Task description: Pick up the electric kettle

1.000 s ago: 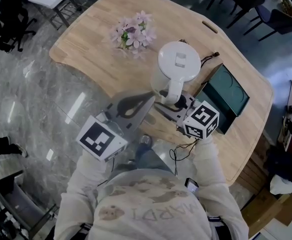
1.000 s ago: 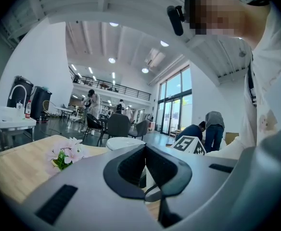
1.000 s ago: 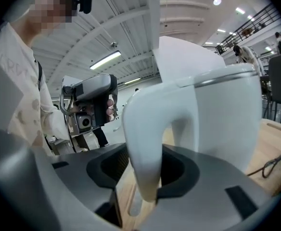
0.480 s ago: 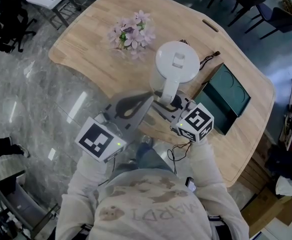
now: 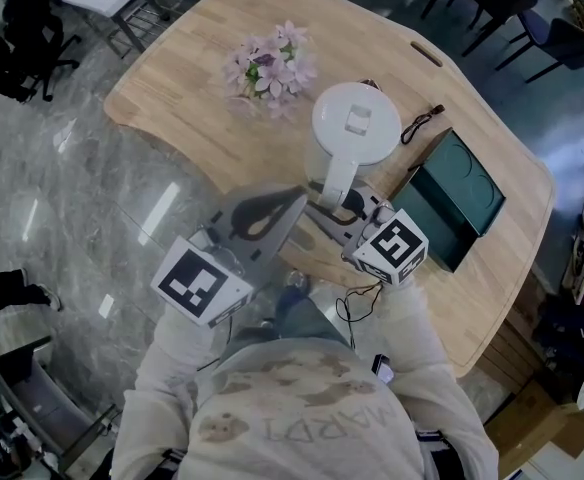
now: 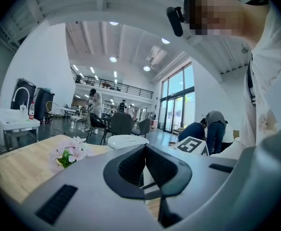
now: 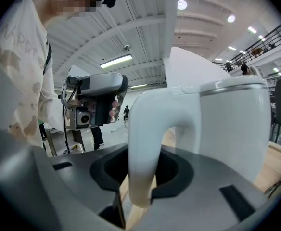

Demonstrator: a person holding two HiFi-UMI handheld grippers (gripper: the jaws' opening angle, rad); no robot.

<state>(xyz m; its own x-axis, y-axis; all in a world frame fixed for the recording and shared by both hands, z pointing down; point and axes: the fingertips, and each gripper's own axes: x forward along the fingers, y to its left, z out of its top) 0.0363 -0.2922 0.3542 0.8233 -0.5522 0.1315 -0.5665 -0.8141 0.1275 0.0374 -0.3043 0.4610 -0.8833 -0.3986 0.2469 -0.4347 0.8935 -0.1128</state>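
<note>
The white electric kettle (image 5: 357, 123) stands on the wooden table (image 5: 192, 118), its handle (image 5: 338, 180) pointing toward me. My right gripper (image 5: 340, 206) has just been closing with that handle between its jaws. In the right gripper view the kettle (image 7: 227, 124) fills the right half, and the pads press on the handle (image 7: 147, 148) from both sides. My left gripper (image 5: 294, 200) hovers at the table's front edge, left of the handle and apart from it. It is shut on nothing, its pads meeting in the left gripper view (image 6: 145, 170).
A bunch of pink flowers (image 5: 269, 68) lies beyond the kettle to the left. A dark green tray (image 5: 452, 193) sits to the kettle's right, and a black cord (image 5: 422, 120) lies behind it. Grey marble floor lies left of the table.
The right gripper's jaws have come together on the kettle handle, and its marker cube has shifted slightly left. The left gripper has stayed in place.
</note>
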